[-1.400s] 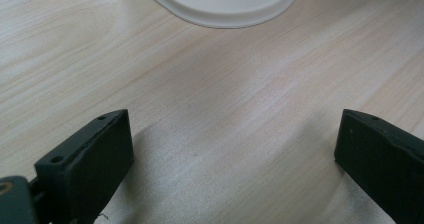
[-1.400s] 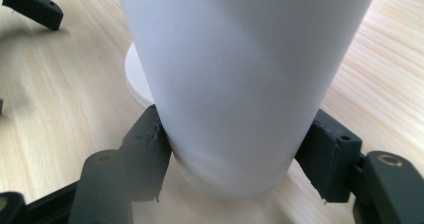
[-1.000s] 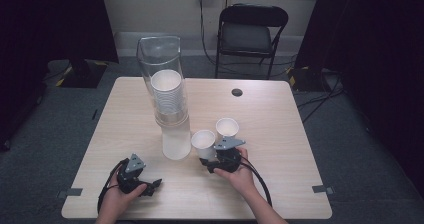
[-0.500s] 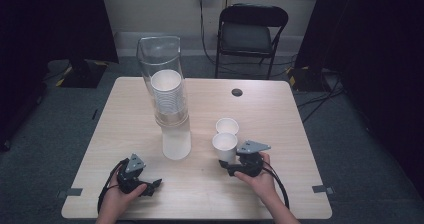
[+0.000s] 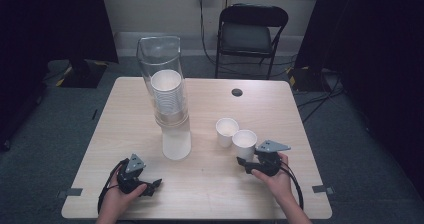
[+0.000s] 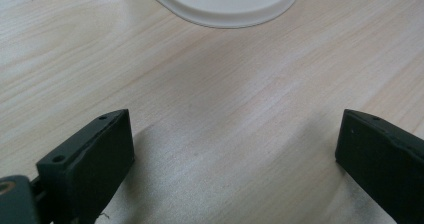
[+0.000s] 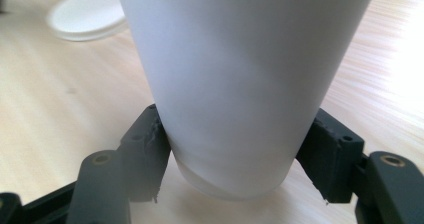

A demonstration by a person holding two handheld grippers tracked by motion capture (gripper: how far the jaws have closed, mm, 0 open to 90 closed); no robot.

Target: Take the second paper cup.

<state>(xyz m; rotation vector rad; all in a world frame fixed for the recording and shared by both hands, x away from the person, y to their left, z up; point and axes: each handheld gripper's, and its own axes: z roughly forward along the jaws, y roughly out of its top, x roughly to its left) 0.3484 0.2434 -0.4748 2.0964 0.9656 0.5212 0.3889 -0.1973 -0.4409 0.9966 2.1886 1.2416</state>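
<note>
White paper cup point(image 7: 240, 84) sits clamped in the right hand-held gripper point(image 7: 235, 154); left hand-held gripper point(image 6: 230, 149) gapes empty.

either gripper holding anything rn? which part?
Right gripper is clamped on a white paper cup, jaws on opposite sides of its wall just above the base. Left gripper is open, holding nothing.

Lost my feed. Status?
Left tongs open, idle on table. Right tongs shut on paper cup, beside second cup. Nothing in the way.
</note>
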